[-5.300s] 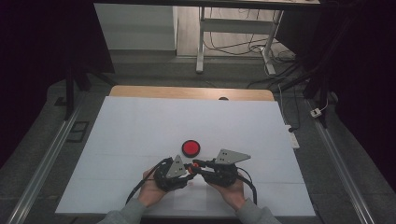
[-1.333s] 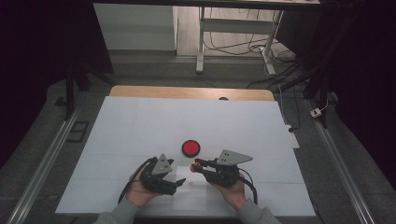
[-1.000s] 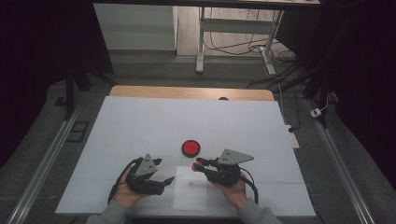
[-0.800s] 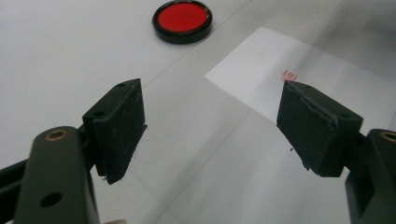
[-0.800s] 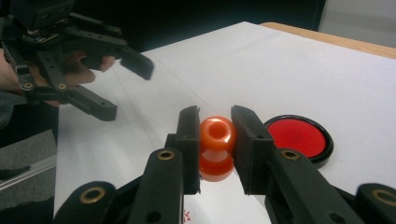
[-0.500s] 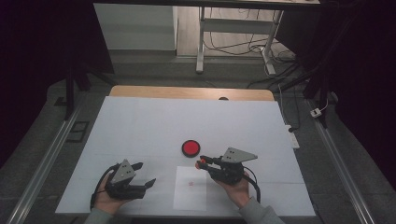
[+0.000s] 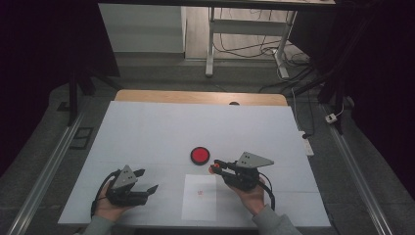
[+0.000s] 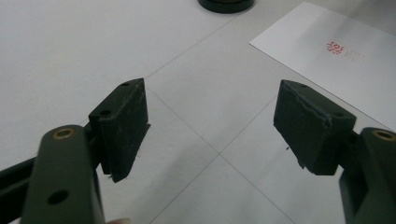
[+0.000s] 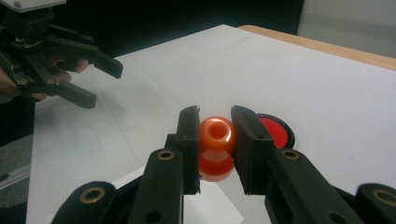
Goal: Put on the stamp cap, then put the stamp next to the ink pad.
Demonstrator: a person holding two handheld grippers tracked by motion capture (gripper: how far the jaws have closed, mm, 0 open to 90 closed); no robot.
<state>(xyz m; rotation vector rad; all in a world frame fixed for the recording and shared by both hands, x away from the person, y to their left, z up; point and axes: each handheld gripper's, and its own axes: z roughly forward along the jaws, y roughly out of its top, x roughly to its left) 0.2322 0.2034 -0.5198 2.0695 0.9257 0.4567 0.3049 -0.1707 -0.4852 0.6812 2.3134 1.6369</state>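
My right gripper (image 7: 215, 167) is shut on a small orange stamp (image 7: 213, 170), held just above the white table; in the right gripper view the stamp (image 9: 215, 134) sits squeezed between the two pads of that gripper (image 9: 215, 122). A round red ink pad (image 7: 199, 155) in a black case lies just beyond it. A white paper sheet (image 7: 199, 200) with a red stamp mark (image 7: 199, 192) lies between my hands. My left gripper (image 7: 148, 180) rests at the near left; its jaws have just closed a little but stand open with nothing between them (image 8: 210, 107).
The white table cover (image 7: 195, 122) stretches far beyond the ink pad, with a wooden edge (image 7: 195, 96) at the back. Metal rails (image 7: 54, 161) run along both sides. A desk frame and cables (image 7: 254, 49) stand on the floor behind.
My left gripper has pulled away from the right one, leftward and toward the near edge, and the paper with its red mark now lies uncovered. The right gripper kept still with the stamp.
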